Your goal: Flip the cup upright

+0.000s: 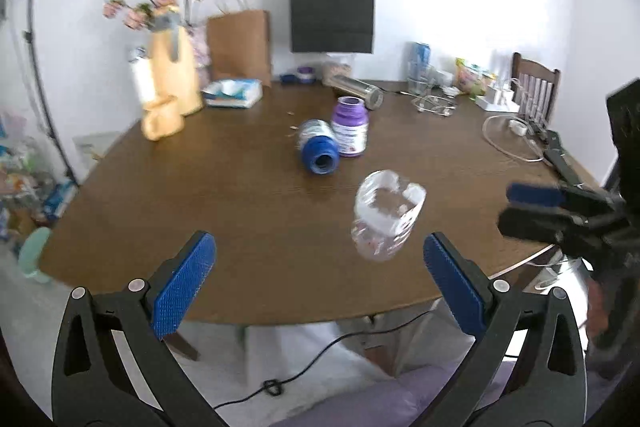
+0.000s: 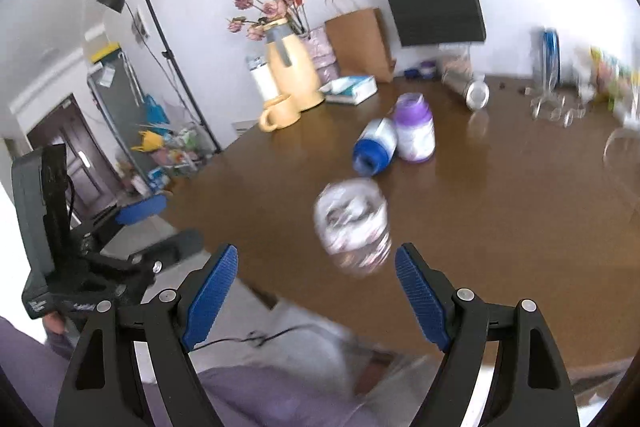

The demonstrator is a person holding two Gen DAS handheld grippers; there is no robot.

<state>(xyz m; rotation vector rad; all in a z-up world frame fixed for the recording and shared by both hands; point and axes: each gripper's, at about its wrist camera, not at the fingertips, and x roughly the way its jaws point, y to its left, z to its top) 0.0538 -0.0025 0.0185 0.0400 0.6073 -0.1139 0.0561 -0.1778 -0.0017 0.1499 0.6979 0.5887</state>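
A clear plastic cup (image 1: 386,215) stands on the brown table (image 1: 240,211), its crumpled rim up; it is blurred in the right wrist view (image 2: 354,225). My left gripper (image 1: 320,287) is open and empty, hovering near the table's front edge, short of the cup. My right gripper (image 2: 316,287) is open and empty, just short of the cup, and shows at the right of the left wrist view (image 1: 532,207). The left gripper shows at the left of the right wrist view (image 2: 136,223).
A blue bottle (image 1: 318,147) lies on its side beside an upright purple bottle (image 1: 350,127) behind the cup. A yellow jug (image 1: 174,67), yellow mug (image 2: 280,113), paper bags (image 1: 240,43), a steel tumbler (image 1: 356,91) and cables (image 1: 508,143) line the back and right.
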